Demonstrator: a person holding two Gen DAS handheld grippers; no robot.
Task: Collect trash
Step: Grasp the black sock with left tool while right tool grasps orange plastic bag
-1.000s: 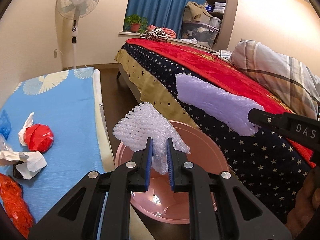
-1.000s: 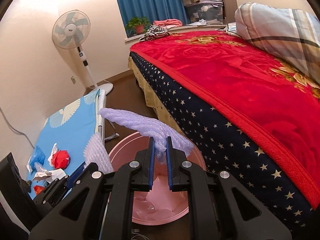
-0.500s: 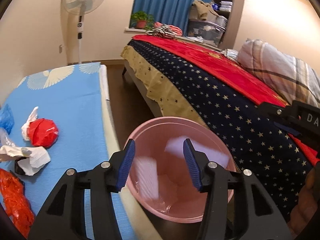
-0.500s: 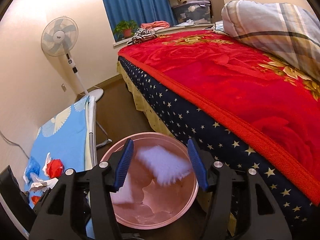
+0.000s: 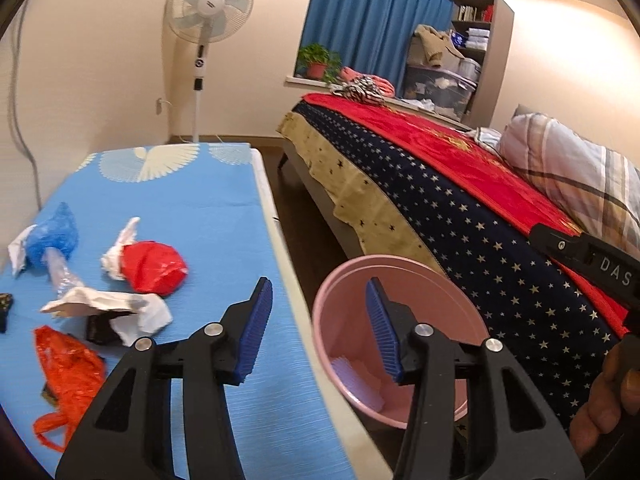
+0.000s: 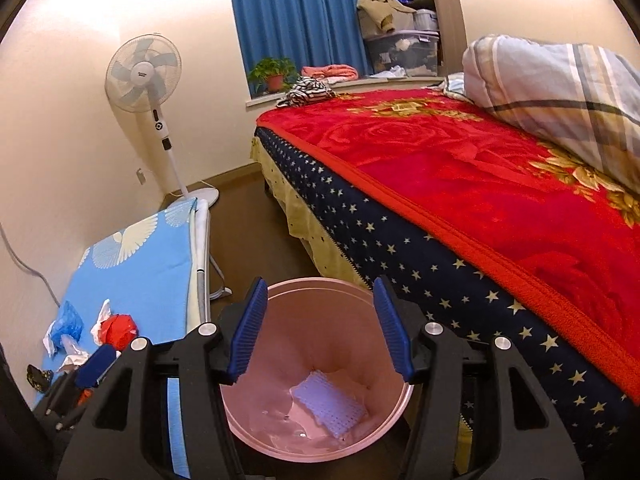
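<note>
Above the pink bin [image 6: 320, 364], your right gripper [image 6: 319, 330] points down at a slant, its blue-padded tongs apart and nothing between them; the jaws opened within the last second and have just eased slightly inward. A white foam sheet [image 6: 330, 402] lies flat on the bin's floor. Your left gripper [image 5: 318, 330] straddles the gap between the blue mat [image 5: 192, 200] and the bin's near rim, likewise slanted downward, tongs apart and empty after the same opening and slight closing. In the left wrist view part of the right gripper's black body and the fingers [image 5: 600, 412] of your hand holding it show at the right edge.

The remaining trash rests on the blue mat: a red plastic bag [image 5: 154, 268] touching a crumpled white tissue [image 5: 118, 256], a blue bag [image 5: 54, 236] on a clear bottle neck, crumpled white paper [image 5: 108, 308] over something black, and an orange bag [image 5: 68, 372] nearest you.

The bin stands on the dark floor between the mat and a bed [image 6: 480, 208] with a red blanket, star-patterned navy side and plaid pillow [image 6: 560, 92]. A standing fan [image 5: 208, 12], blue curtain [image 6: 296, 12] and potted plant [image 6: 274, 74] line the far wall.
</note>
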